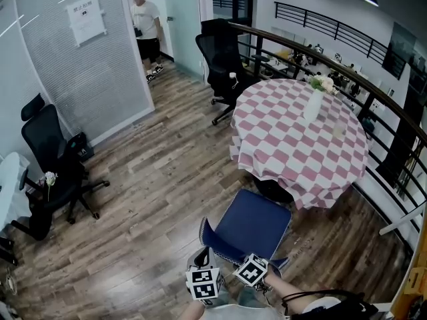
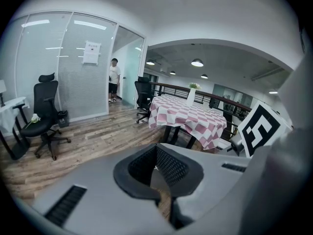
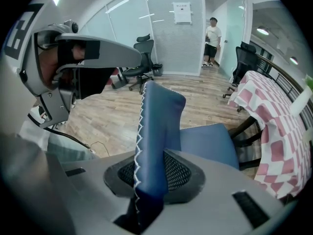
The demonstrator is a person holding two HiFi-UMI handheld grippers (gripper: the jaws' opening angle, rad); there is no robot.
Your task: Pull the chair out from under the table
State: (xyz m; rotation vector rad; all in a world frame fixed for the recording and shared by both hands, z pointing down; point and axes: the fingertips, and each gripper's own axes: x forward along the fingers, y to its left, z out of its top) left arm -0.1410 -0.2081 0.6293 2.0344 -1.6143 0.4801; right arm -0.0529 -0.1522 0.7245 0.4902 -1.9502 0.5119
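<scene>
Far to the left, a black office chair point(image 1: 50, 155) stands on the wood floor point(image 1: 153, 192) with a white flower point(image 1: 50, 177) lying on its seat. Beside it rises a frosted glass partition point(image 1: 100, 85) that carries a paper notice point(image 1: 87, 19), and a person point(image 1: 145, 22) stands in the doorway past its end. Low in the head view, the left gripper point(image 2: 157, 169) hangs just beside the backrest; its jaws stand slightly apart, with only floor showing through the gap and nothing between them. Next comes the blue chair point(image 1: 257, 222). Its seat is almost wholly clear of the table, the front edge just beside the hem of the cloth and the backrest turned toward the person who holds the tools. The right gripper point(image 3: 154, 175) is clamped on the top of that backrest, and the blue padding with white zigzag stitching runs up between its mesh pads. More black chairs point(image 1: 223, 59) stand behind. Further right is the round table point(image 1: 287, 145), draped in pink and white checks, with a white vase point(image 1: 313, 104) of flowers on it. A dark curved railing point(image 1: 393, 112) closes the right side.
</scene>
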